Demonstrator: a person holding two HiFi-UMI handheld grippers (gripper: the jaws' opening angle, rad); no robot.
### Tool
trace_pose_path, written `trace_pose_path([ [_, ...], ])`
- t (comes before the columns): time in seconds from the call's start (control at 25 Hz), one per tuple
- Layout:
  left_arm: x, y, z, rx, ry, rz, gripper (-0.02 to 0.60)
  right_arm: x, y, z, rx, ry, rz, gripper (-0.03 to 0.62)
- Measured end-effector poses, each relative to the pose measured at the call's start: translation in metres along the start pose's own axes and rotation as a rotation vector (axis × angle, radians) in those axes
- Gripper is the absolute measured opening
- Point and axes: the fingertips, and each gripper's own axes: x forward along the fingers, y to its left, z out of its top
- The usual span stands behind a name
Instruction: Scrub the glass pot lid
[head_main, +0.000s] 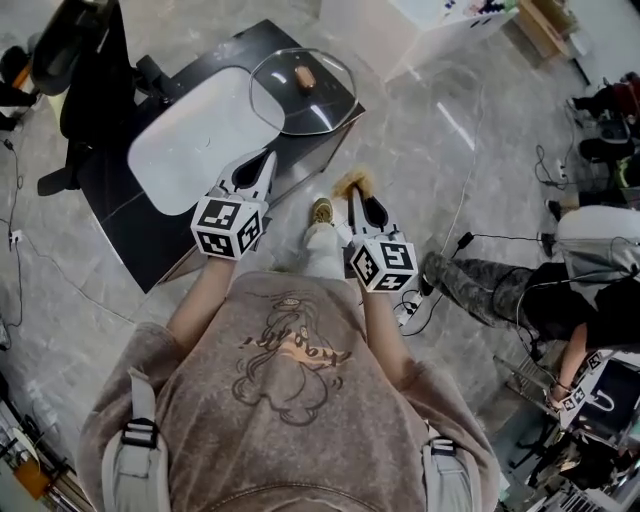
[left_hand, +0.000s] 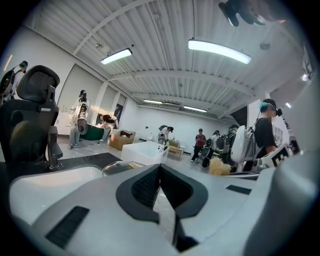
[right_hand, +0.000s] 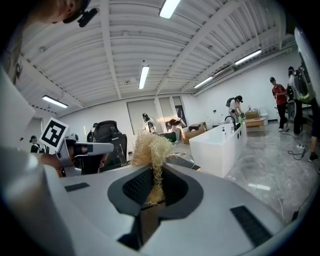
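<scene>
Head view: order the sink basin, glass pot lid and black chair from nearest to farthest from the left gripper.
1. Sink basin, right beside the left gripper.
2. Glass pot lid, just beyond, to the right.
3. Black chair, far left.

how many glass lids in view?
1. The glass pot lid lies on the black counter, at its corner by the white sink. No others visible.
</scene>
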Motion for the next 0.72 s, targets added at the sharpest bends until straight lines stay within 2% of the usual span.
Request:
trace_pose_path([
  [0.36,0.084,0.026,0.02,-0.002,0.016,0.066,0.017,0.08,-0.056,0.042,-0.015,0.009,0.069,0.041],
  [0.56,0.132,0.023,0.031,-0.041,0.063,0.008,0.017,0.121,-0.089,0.069,-0.025,0.027,0.113,0.041],
  [0.72,0.167,0.035,0.042,-0.055,0.067,0.062,0.017,0.151,-0.112,0.086,-0.04,0.042,0.158,0.041],
])
